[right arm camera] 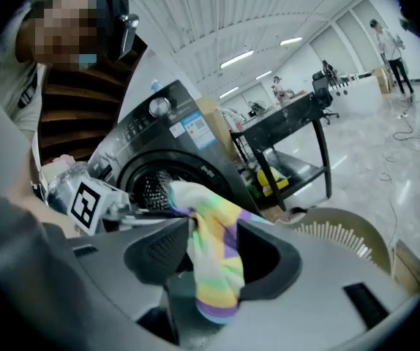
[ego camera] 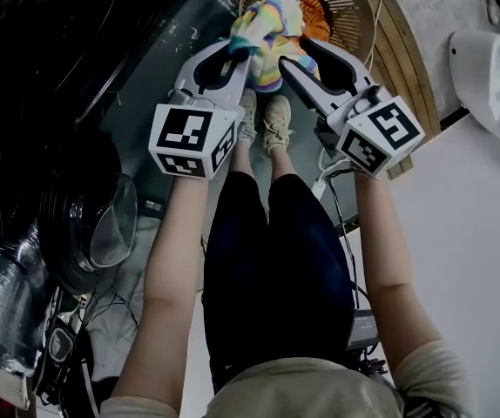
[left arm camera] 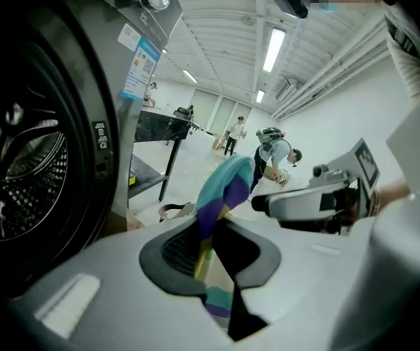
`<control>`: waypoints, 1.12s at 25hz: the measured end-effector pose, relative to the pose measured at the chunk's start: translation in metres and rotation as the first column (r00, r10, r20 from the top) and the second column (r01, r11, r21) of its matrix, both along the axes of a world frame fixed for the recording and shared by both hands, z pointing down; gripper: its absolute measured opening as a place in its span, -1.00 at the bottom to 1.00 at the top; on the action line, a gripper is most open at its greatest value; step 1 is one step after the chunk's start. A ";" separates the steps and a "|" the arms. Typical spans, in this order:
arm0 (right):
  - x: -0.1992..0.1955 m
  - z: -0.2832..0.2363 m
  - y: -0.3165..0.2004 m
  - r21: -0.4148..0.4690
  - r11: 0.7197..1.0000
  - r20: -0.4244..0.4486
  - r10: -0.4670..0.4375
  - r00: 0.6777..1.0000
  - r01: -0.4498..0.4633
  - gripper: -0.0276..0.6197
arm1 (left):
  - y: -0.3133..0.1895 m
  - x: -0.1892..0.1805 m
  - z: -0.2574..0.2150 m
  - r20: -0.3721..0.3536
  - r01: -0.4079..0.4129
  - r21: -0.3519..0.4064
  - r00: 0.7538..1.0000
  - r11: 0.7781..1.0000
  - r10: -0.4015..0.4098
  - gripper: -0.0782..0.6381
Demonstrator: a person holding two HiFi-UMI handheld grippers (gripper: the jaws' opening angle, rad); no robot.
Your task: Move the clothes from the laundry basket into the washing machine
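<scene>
A striped pastel garment (ego camera: 272, 24) hangs over the round slatted laundry basket (ego camera: 354, 7), between both grippers. My left gripper (ego camera: 239, 59) is shut on it: in the left gripper view the cloth (left arm camera: 225, 189) is pinched between the dark pads (left arm camera: 177, 251). My right gripper (ego camera: 298, 55) stands open, and the garment (right arm camera: 214, 254) droops loosely through its gap, resting against the left pad. The washing machine (ego camera: 76, 103) is at the left with its door (ego camera: 111, 225) swung open. Its drum (left arm camera: 20, 174) is close to the left gripper.
The person's shoes (ego camera: 267, 120) stand just before the basket. A wooden board (ego camera: 402, 68) and a white appliance (ego camera: 494, 68) lie to the right. A black table with a shelf (right arm camera: 298, 123) stands behind the basket (right arm camera: 342, 232). Cables trail on the floor by the machine.
</scene>
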State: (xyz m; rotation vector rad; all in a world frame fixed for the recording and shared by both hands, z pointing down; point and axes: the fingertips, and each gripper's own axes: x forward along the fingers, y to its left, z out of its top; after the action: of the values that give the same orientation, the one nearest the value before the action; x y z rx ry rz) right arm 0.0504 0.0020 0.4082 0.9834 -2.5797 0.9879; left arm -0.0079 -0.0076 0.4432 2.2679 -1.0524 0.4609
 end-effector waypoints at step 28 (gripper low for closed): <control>0.006 0.157 0.010 -0.283 0.959 -0.138 -0.075 0.988 0.033 -0.81 | 0.012 -0.037 0.002 0.048 -0.001 0.001 0.999 1.000 0.000 -0.65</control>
State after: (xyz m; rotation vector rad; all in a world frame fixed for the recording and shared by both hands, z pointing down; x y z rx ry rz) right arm 0.0561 0.0121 0.5657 0.8702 -2.2562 1.1774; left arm -0.0452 0.0044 0.4450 2.2688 -1.0763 0.5173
